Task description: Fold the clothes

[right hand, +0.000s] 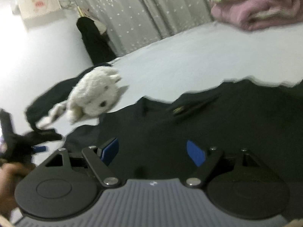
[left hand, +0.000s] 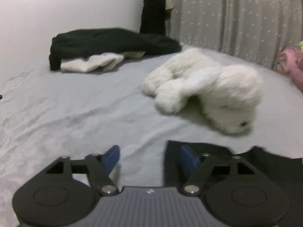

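A black garment (right hand: 217, 117) lies spread on the pale grey bed sheet (left hand: 75, 104), with a small label near its collar. My right gripper (right hand: 152, 152) hovers over it, jaws open and nothing between the blue pads. My left gripper (left hand: 149, 158) is open too. Its right finger sits over the garment's left edge (left hand: 265, 160) and its left finger over bare sheet. Nothing is pinched. In the right wrist view a person's hand (right hand: 9, 172) holds the left gripper at the far left.
A white plush toy (left hand: 204, 89) lies on the sheet beyond the garment. A dark clothes heap (left hand: 113, 39) with white cloth (left hand: 90, 64) under it sits by the wall. Pink clothes (right hand: 255, 9) are piled at the far right. A star-patterned curtain (left hand: 227, 19) hangs behind.
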The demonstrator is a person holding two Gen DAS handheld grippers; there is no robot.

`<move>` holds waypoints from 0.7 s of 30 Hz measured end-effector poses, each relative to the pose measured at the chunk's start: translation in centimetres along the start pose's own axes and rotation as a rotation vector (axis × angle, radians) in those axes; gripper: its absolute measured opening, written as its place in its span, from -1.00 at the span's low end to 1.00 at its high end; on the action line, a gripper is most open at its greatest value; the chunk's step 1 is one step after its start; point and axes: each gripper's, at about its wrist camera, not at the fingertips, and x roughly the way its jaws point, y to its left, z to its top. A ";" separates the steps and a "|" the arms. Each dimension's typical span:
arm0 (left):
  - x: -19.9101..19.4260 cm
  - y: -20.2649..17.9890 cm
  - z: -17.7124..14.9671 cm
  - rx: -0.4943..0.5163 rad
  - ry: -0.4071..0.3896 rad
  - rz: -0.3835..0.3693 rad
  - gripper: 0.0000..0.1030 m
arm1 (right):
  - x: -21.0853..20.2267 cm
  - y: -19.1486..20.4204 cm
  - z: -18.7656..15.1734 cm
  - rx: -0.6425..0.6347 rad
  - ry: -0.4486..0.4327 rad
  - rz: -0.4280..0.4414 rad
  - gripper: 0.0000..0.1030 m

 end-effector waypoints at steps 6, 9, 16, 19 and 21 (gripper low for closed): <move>-3.2 -4.0 -0.9 -0.024 -0.069 -0.145 0.69 | -3.6 -4.0 1.8 0.017 -0.080 -0.109 0.61; -3.5 -6.3 -2.2 -0.016 -0.043 -0.206 0.69 | -4.9 -6.1 2.3 0.044 -0.111 -0.173 0.61; -3.7 -10.3 -4.6 -0.014 0.045 -0.292 0.69 | -6.6 -9.2 2.8 0.157 -0.161 -0.207 0.62; -4.4 -12.1 -5.2 0.012 0.056 -0.315 0.69 | -6.8 -9.2 3.0 0.165 -0.168 -0.200 0.63; -5.1 -13.6 -5.5 0.048 0.071 -0.341 0.69 | -6.8 -9.1 3.2 0.158 -0.170 -0.204 0.64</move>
